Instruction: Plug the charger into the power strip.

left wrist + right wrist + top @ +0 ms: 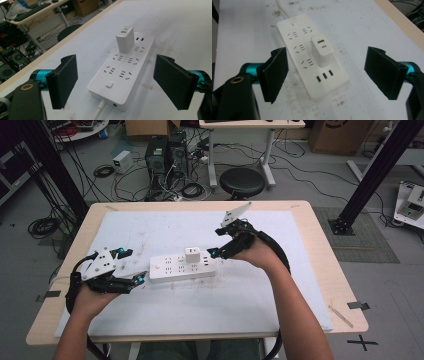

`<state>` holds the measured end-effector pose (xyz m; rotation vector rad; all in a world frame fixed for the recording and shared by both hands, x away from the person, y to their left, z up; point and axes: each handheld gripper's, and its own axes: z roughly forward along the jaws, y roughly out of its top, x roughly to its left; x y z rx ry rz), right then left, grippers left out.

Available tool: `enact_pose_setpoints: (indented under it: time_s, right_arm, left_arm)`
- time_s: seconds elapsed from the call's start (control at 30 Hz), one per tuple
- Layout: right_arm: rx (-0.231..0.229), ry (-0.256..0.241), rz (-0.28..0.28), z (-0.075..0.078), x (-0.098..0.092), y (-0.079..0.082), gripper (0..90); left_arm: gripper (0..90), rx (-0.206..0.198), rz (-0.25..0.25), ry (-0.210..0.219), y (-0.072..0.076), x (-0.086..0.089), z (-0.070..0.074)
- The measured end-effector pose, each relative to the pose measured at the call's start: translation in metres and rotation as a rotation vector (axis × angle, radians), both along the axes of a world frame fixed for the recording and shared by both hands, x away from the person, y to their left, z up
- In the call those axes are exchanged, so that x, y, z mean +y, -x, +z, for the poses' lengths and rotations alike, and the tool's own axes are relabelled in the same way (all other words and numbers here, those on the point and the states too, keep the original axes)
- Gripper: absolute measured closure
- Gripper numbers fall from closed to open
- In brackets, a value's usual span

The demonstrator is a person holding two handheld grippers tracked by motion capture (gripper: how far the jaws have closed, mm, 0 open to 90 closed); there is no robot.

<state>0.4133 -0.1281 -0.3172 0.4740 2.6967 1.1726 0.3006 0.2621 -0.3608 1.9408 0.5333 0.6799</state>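
Note:
A white power strip (pixel 181 267) lies flat in the middle of the white mat, with a white USB charger (pixel 192 254) plugged upright into it. The left gripper (pixel 131 266) is open at the strip's left end, where the cord leaves the strip (pixel 117 80); its pads (pixel 65 77) stand wide on both sides of that end, apart from it. My right gripper (pixel 216 241) is open at the strip's right end. In the right gripper view the charger (pixel 322 50) and the strip (pixel 312 57) sit between the spread pads (pixel 382 70), untouched.
The white mat (pixel 260 285) covers most of the wooden table (pixel 325 245). Beyond the far edge stand a black stool (pixel 242 182), computer towers (pixel 165 155) and tangled cables on the floor. A black frame post (pixel 375 170) rises at the right.

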Motion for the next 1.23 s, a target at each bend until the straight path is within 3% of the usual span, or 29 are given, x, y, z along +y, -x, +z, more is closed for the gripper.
enact_pose_setpoints:
  time_s: [0.07,0.27,0.47,0.6,1.23]
  right_arm:
    - [-0.028,-0.075,-0.049,-0.002,-0.025,0.017,19.4]
    - [-0.057,-0.187,-0.140,-0.020,-0.065,0.045,19.4]
    - [-0.048,-0.237,-0.181,-0.033,-0.083,0.058,19.4]
    - [-0.043,-0.239,-0.188,-0.038,-0.087,0.062,19.4]
    - [-0.045,-0.219,-0.174,-0.036,-0.084,0.063,19.4]
  left_arm:
    - [19.8,0.009,-0.004,0.007,-0.005,0.001,-0.001]
    - [19.7,0.019,-0.025,0.006,-0.013,0.001,-0.005]
    - [19.7,0.029,-0.025,0.021,-0.015,-0.002,-0.007]
    - [19.7,0.026,-0.022,0.024,-0.013,-0.002,-0.006]
    - [19.7,0.026,-0.020,0.020,-0.010,-0.003,-0.005]
